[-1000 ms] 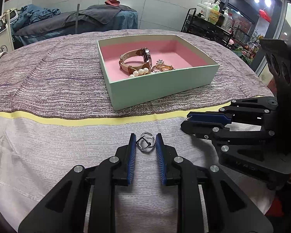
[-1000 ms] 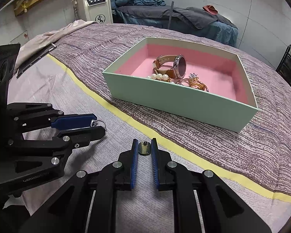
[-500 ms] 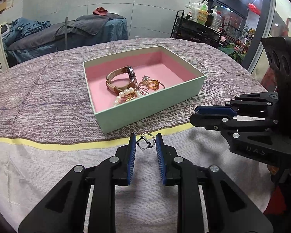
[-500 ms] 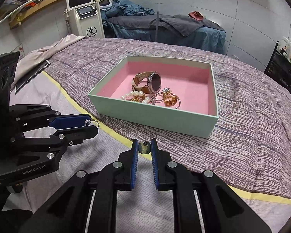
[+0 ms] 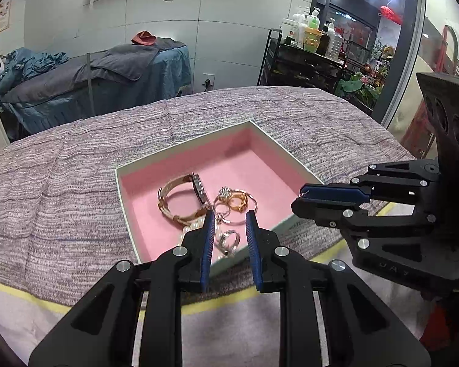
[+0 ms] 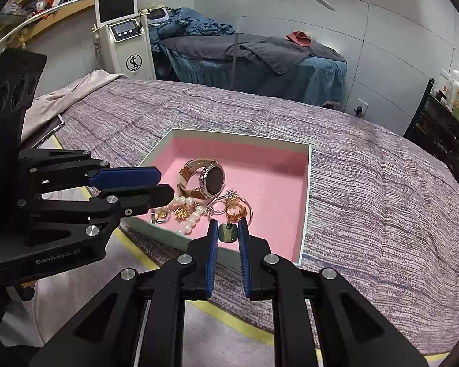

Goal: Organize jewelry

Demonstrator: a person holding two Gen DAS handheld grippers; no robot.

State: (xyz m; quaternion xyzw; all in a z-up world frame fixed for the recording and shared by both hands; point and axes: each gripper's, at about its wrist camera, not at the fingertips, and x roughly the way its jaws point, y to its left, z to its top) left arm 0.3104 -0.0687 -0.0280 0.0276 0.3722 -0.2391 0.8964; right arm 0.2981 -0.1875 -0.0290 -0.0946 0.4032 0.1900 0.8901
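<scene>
A mint-green box [image 5: 183, 146] [image 6: 238, 136] with pink lining holds a tan-strapped watch [image 5: 199, 188] [image 6: 214, 179], pearls [image 6: 192, 217] and gold rings [image 5: 234, 200] [image 6: 234, 211]. My left gripper [image 5: 229, 212] [image 6: 166, 185] hovers open over the box's near-left corner. A silver ring [image 5: 229, 243] [image 6: 160, 215] lies loose on the pink lining beneath it. My right gripper [image 6: 226, 224] [image 5: 298, 198] is above the box's front wall, shut on a small dark pendant [image 6: 228, 232].
The box sits on a purple woven bedspread [image 6: 367, 183] with a yellow stripe [image 5: 217, 302] near me. A tablet [image 6: 50, 131] lies at the left edge. Behind stand a massage bed [image 5: 107, 76], a screen machine [image 6: 128, 46] and a bottle trolley [image 5: 306, 58].
Both grippers rose and moved forward from the cloth to above the box. The left one let go of the silver ring, which now lies in the box. The right still holds the pendant.
</scene>
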